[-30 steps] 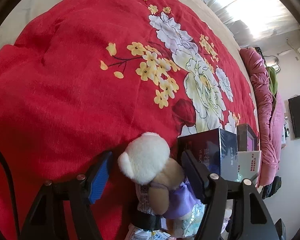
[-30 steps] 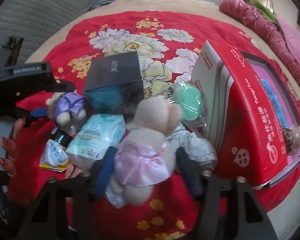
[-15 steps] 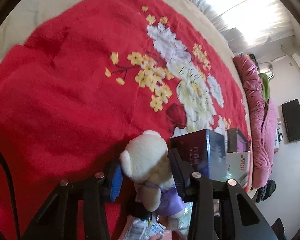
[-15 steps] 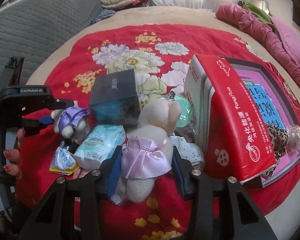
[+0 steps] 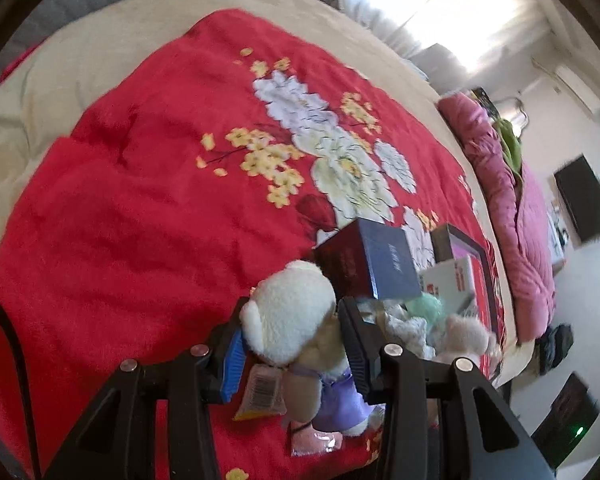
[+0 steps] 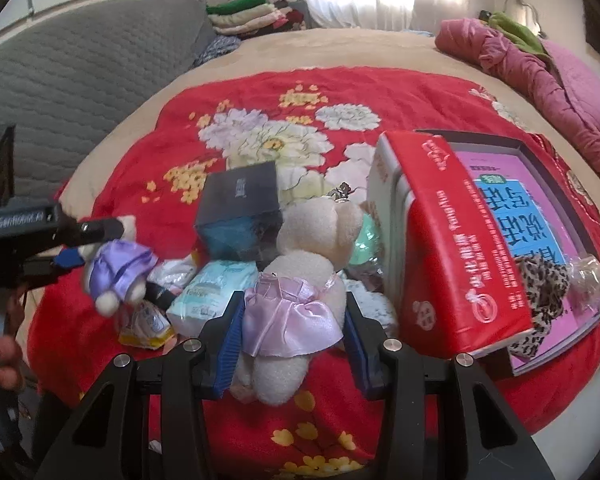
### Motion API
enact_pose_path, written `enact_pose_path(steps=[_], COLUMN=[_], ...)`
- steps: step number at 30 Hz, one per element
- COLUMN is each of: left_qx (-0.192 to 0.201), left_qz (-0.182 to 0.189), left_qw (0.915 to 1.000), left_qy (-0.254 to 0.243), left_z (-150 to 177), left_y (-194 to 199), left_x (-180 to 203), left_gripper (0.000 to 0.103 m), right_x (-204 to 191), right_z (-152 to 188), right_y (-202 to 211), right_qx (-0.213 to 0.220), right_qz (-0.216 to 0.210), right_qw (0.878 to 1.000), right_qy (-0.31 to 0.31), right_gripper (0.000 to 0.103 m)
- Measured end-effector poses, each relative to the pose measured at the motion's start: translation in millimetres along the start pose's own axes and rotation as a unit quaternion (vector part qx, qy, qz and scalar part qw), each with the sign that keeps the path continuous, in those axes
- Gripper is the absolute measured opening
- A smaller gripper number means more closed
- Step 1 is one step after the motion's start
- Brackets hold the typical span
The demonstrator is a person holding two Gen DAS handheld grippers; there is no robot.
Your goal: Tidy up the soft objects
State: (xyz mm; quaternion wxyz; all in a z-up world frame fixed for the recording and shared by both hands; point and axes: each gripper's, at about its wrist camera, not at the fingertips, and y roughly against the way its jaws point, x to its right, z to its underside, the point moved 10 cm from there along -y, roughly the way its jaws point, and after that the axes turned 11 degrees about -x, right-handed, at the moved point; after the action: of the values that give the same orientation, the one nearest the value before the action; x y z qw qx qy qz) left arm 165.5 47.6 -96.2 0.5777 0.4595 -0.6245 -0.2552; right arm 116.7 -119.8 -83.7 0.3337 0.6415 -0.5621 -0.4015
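My left gripper [image 5: 290, 326] is shut on the head of a cream teddy bear in a purple dress [image 5: 292, 312] and holds it above the red blanket; the same bear [image 6: 116, 270] hangs from that gripper at the left of the right wrist view. My right gripper [image 6: 294, 320] is shut on the body of a cream teddy bear in a pink dress [image 6: 296, 304], lifted over a pile of small packets. A mint green soft ball [image 6: 366, 246] lies behind this bear.
A dark blue box [image 6: 240, 210] stands behind the pile on the red floral blanket [image 6: 260, 96]. A red carton [image 6: 452, 248] leans on a flat tray box [image 6: 532, 204] at right. A pale blue tissue pack [image 6: 212, 292] and a yellow sachet [image 6: 146, 326] lie below. A pink quilt [image 6: 540, 76] lies far right.
Both grippers have closed from open onto their bears and lifted them. The purple-dress bear has come up off the pile; the pink-dress bear has risen with the right gripper.
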Motion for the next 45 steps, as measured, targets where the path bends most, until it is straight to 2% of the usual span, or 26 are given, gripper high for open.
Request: enact_pose_path(steps=[7, 19, 23, 34, 45], left_qx=[0.014, 0.025, 0.031, 0.036, 0.049], left_qz=[-0.006, -0.027, -0.04, -0.042, -0.041], left_qw=[0.9993, 0.996, 0.9932, 0.9858, 0.9776], left_qy=[-0.035, -0.081, -0.105, -0.159, -0.201], left_z=[14, 35, 42, 61, 59], left_y=[18, 28, 30, 32, 31], left_x=[30, 80, 101, 161, 214], left_gripper=[0.044, 0.044, 0.044, 0.044, 0.044], right_x=[9, 30, 42, 85, 130], right_z=[-9, -17, -19, -25, -24], right_y=[24, 64, 74, 106, 131], right_qx=[0.033, 0.08, 0.092, 0.128, 0.157], right_qz=[0.0, -0.005, -0.006, 0.003, 0.015], right_qw=[0.999, 0.996, 0.995, 0.989, 0.981], right_qy=[-0.011, -0.03, -0.042, -0.075, -0.116], right_gripper=[0.047, 0.047, 0.047, 0.047, 0.047])
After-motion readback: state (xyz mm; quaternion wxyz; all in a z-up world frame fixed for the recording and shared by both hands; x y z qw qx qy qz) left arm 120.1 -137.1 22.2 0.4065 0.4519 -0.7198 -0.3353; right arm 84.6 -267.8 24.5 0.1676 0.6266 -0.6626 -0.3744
